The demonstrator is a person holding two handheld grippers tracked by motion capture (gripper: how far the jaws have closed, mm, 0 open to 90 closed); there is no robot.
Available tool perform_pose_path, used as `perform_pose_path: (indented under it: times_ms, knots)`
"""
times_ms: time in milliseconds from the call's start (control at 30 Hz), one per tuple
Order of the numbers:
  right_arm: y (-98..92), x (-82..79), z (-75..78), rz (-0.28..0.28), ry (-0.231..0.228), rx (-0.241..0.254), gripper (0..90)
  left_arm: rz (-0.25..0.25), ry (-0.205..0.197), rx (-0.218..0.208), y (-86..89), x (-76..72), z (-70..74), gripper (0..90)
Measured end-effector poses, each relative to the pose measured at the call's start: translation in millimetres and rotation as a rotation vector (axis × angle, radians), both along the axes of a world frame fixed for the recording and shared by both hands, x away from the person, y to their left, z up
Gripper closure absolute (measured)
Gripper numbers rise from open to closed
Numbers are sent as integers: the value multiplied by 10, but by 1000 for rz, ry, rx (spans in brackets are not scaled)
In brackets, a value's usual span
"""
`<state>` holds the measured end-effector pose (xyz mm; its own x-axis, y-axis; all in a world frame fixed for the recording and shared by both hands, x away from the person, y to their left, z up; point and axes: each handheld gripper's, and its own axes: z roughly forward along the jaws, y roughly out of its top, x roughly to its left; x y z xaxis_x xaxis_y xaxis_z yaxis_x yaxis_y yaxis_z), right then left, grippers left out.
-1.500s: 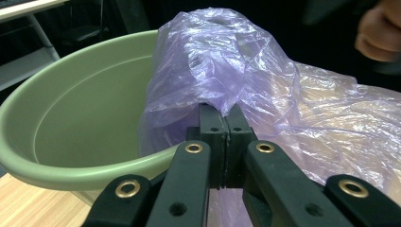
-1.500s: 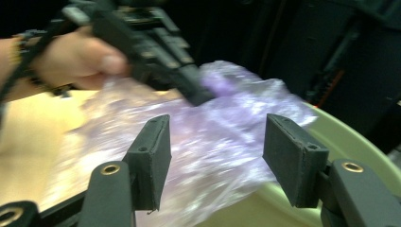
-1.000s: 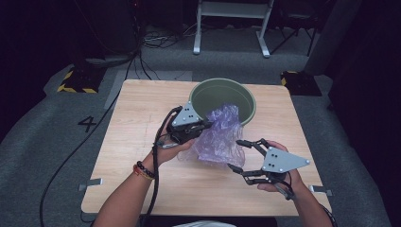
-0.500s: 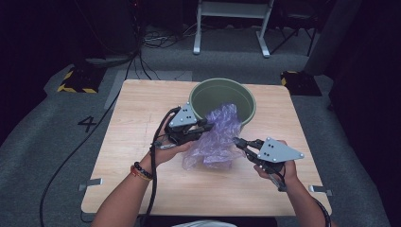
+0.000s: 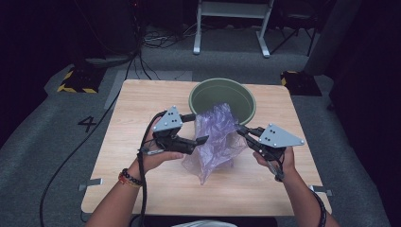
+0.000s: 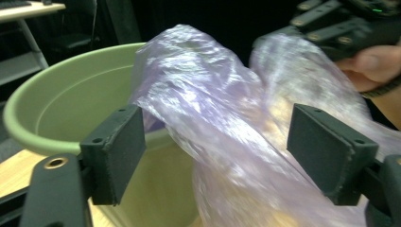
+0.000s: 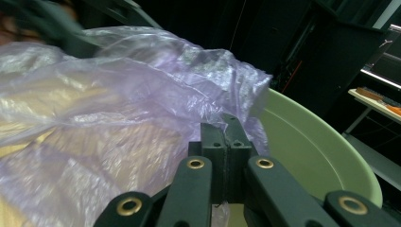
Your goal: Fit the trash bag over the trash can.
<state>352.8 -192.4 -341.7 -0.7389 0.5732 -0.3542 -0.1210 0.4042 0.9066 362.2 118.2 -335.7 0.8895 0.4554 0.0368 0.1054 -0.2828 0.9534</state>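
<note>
a thin purple bag [image 5: 218, 142] is held up at the centre of the high view, above the table [image 5: 142, 104] and just in front of the green bucket [image 5: 222, 97], with its top edge reaching the bucket's rim. the right gripper [image 5: 241, 130] is pressed together on the bag's right edge; in the right gripper view the two pads meet with film pinched between them. the left gripper [image 5: 201, 127] is spread: its jaws have just been opening, and in the left gripper view the bag hangs between the two pads without being pressed by either.

the step in hand is judged to be a regrip, so that the bag's mouth can be opened and fitted over the bucket. it is done well if the right pinch is kept firm while the left jaws are brought to a single layer of the opposite edge, not a bunched fold. the film should be kept lightly taut between the two grips, so that the mouth can be found and is not twisted. hard pulling is best avoided, since such film is likely to stretch or slip.

the bag is translucent, pale lilac, crinkled and glossy, with the wood showing yellowish through it. its lower end tapers to a point near the table at the lower centre of the high view.
</note>
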Motion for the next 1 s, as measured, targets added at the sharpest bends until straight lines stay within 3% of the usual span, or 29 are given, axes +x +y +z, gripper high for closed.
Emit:
perform_pose_path:
  times_ms: [133,233,300,467,633,733,900,1000]
  knots:
    - [45,55,15,-17,4,-11,900,-3,-24,6,77,-142,37,172]
    - [77,91,18,-24,9,-14,900,-16,-15,-13,119,-222,60,173]
    - [102,112,16,-27,10,-22,900,-22,-21,2,94,-288,55,171]
    - [139,170,5,-36,20,-29,900,-50,-20,52,-37,-441,-8,160]
    - [143,197,23,-53,21,-32,900,-82,29,75,-209,-517,-61,160]
    - [149,207,42,-74,18,-49,900,-93,24,74,-306,-582,-85,159]
    - [147,207,88,-90,17,-48,900,-81,25,115,-480,-627,-137,159]
    - [154,203,98,-97,15,-49,900,-88,8,104,-522,-672,-129,160]
